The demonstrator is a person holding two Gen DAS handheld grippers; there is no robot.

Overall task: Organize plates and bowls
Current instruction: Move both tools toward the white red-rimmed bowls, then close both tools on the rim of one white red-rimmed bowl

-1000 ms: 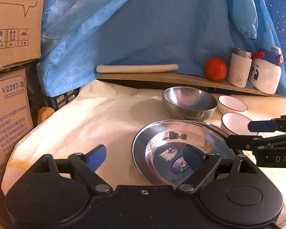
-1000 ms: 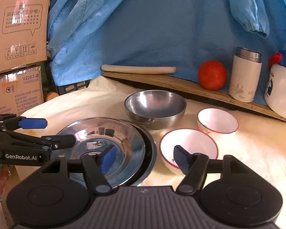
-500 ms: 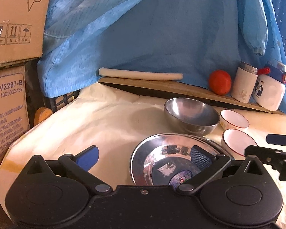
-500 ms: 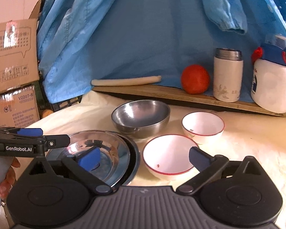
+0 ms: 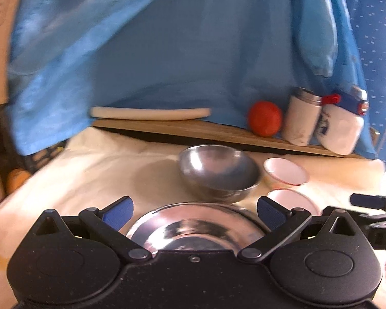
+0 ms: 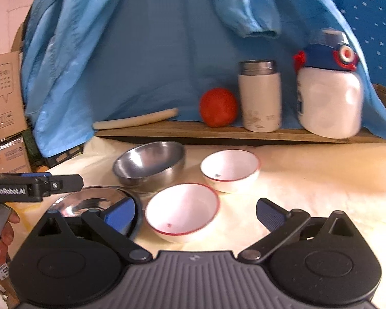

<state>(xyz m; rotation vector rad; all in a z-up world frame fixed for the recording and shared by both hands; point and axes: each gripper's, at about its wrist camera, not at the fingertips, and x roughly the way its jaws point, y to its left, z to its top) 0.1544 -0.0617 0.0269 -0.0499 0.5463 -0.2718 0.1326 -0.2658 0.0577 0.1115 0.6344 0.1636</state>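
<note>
The right gripper (image 6: 195, 212) was wide apart and held nothing; the nearer white bowl (image 6: 182, 211) lay directly ahead between its fingers, near the counter's front edge. The left gripper (image 5: 195, 209), also wide, faced the steel plate (image 5: 196, 228).

shelf: rolling pin (image 6: 135, 121) | tomato (image 6: 218, 107) | thermos (image 6: 260, 95) | bottle (image 6: 329, 95)

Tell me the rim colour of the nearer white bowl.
Red, clearest in the right wrist view: nearer white bowl.
</note>
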